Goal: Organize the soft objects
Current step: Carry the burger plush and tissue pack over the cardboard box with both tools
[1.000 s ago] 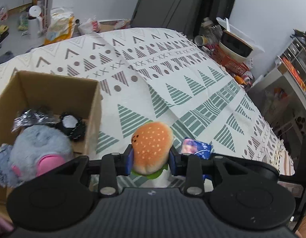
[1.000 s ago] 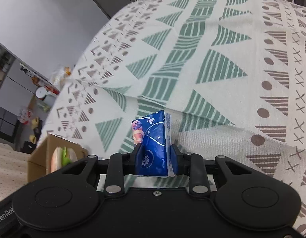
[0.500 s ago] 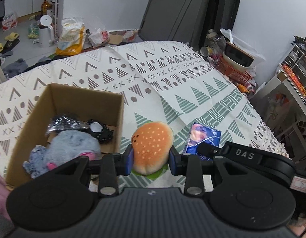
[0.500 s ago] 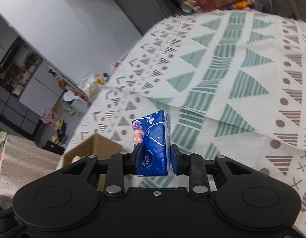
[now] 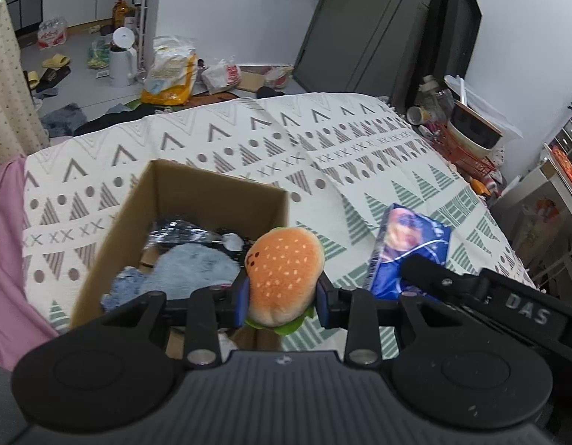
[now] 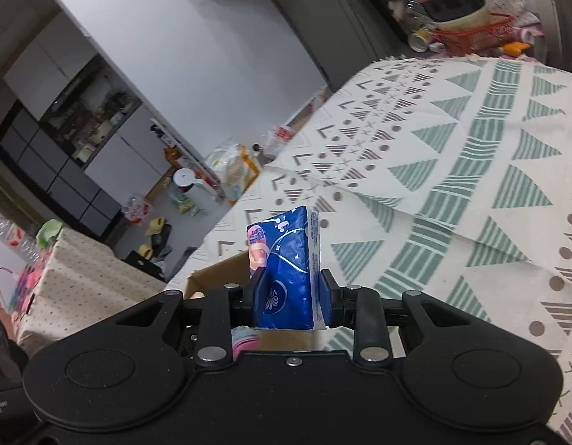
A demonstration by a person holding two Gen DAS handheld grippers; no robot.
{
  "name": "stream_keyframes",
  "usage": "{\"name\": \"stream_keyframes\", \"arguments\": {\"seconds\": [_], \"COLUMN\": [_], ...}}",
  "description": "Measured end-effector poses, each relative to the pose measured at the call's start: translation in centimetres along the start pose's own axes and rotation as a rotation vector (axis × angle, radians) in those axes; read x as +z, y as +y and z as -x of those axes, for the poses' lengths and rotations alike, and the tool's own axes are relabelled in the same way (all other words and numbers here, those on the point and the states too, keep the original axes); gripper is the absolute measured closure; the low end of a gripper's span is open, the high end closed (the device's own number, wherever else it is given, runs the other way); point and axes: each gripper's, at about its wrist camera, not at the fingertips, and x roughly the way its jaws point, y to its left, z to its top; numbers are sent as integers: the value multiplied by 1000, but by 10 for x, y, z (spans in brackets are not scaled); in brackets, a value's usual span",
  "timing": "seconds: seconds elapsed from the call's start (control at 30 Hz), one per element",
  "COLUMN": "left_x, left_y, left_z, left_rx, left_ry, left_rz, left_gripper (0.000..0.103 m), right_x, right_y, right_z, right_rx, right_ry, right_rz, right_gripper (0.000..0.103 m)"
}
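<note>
My left gripper (image 5: 282,298) is shut on a plush hamburger (image 5: 284,272), held above the near right corner of an open cardboard box (image 5: 197,189). Inside the box lie a grey-blue plush toy (image 5: 189,267) and a dark shiny packet (image 5: 182,231). My right gripper (image 6: 289,298) is shut on a blue tissue pack (image 6: 286,267), held upright just above the same box (image 6: 215,272). In the left wrist view that tissue pack (image 5: 408,248) and the right gripper (image 5: 419,270) hang just right of the hamburger.
The box stands on a bed with a cream cloth (image 5: 360,155) patterned in green and brown triangles. A pink sheet (image 5: 4,252) hangs at the left edge. Bags and a white kettle (image 5: 121,61) clutter the floor beyond; an orange basket (image 6: 471,33) sits past the far corner.
Both grippers rose and moved toward the box with their loads held. The box came nearer in the left wrist view, and its edge now shows under the tissue pack in the right wrist view.
</note>
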Motion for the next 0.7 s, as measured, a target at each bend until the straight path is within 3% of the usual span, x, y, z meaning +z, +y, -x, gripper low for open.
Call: {"name": "stream_keyframes", "arguments": {"seconds": [0.53, 0.7], "left_x": [-2, -5], "left_y": [46, 59], "left_z": [-3, -16], "left_rx": [47, 102], "left_ry": [49, 146], "left_rz": [80, 77], "left_gripper": [67, 57], "right_x": [-10, -17], "right_y": [25, 37], "right_z": [-17, -26], "right_rx": [33, 50], "right_ry": [31, 57], "right_rz": [45, 71], "right_gripper": [74, 74]}}
